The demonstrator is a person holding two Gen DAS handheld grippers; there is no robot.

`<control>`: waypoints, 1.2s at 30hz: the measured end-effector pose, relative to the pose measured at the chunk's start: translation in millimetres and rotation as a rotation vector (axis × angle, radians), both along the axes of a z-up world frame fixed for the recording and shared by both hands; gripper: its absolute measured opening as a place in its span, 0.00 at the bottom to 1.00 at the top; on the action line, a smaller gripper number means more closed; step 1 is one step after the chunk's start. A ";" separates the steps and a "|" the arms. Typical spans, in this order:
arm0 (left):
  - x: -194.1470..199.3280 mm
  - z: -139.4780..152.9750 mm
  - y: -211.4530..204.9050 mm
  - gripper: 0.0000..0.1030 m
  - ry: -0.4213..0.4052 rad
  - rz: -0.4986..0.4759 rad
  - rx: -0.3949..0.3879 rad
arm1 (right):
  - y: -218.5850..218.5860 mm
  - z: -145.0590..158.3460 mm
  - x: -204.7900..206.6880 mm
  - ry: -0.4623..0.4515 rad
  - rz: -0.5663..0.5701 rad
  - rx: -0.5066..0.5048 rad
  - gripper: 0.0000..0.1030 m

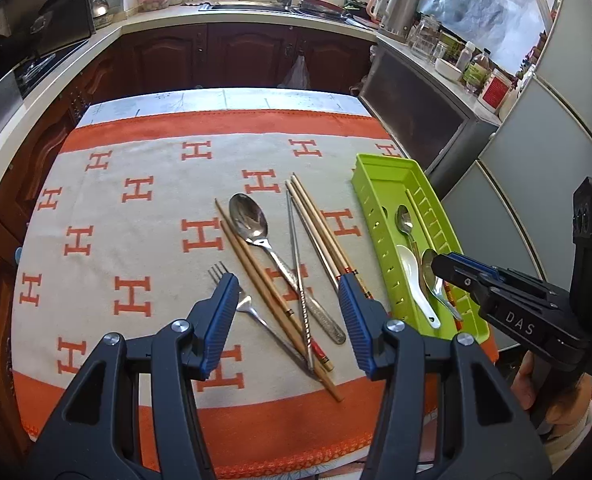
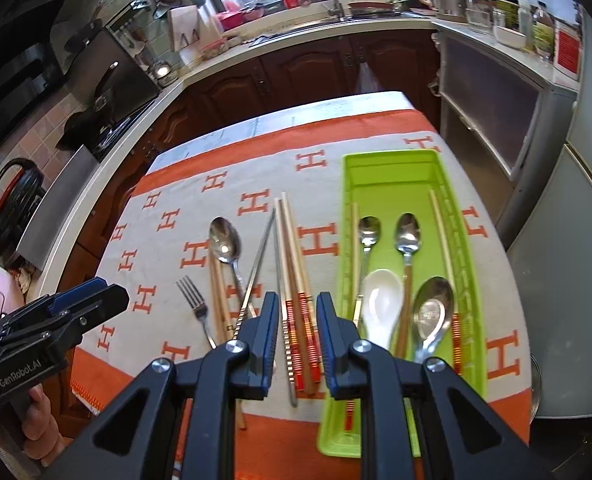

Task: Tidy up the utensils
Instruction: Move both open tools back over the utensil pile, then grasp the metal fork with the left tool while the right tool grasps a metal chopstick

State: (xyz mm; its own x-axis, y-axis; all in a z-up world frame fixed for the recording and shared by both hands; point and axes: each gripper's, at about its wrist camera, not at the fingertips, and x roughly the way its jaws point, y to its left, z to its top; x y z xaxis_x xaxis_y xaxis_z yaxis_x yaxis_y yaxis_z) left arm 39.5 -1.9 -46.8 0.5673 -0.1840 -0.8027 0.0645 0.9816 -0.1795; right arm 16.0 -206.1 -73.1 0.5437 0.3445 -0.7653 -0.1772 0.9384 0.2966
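Note:
A green utensil tray (image 2: 350,168) (image 1: 370,162) lies at the cloth's right side and holds metal spoons (image 2: 408,236), a white ceramic spoon (image 2: 382,300) and chopsticks. Loose on the cloth lie a large metal spoon (image 1: 249,216) (image 2: 224,240), a fork (image 1: 247,304) (image 2: 193,300), plain wooden chopsticks (image 1: 255,264), a metal chopstick (image 1: 296,248) and red-banded chopsticks (image 2: 296,280) (image 1: 320,220). My left gripper (image 1: 287,300) is open above the loose utensils. My right gripper (image 2: 296,320) is open, its fingers on either side of the red-banded chopsticks' handle ends; it also shows in the left wrist view (image 1: 452,266).
The orange and grey H-patterned cloth (image 1: 135,208) covers the table. Kitchen counters with a sink (image 1: 263,4), a kettle (image 1: 400,8) and jars run behind. A grey cabinet (image 1: 424,108) stands beyond the tray, on the right.

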 end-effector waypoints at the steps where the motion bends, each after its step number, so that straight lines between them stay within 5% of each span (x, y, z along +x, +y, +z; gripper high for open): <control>1: -1.1 -0.1 4.8 0.47 -0.001 0.006 -0.006 | 3.9 0.5 -0.4 -0.002 0.007 -0.003 0.18; 8: -4.5 -16.5 37.1 0.51 0.038 0.040 -0.011 | 30.6 -11.4 6.4 0.037 0.052 -0.010 0.18; 19: 11.8 -81.7 84.0 0.52 0.181 0.127 -0.114 | 64.5 -38.0 21.3 0.107 0.114 -0.038 0.18; 36: 60.6 -142.2 73.6 0.52 0.067 0.067 -0.288 | 70.0 -63.8 41.3 0.173 0.113 -0.045 0.18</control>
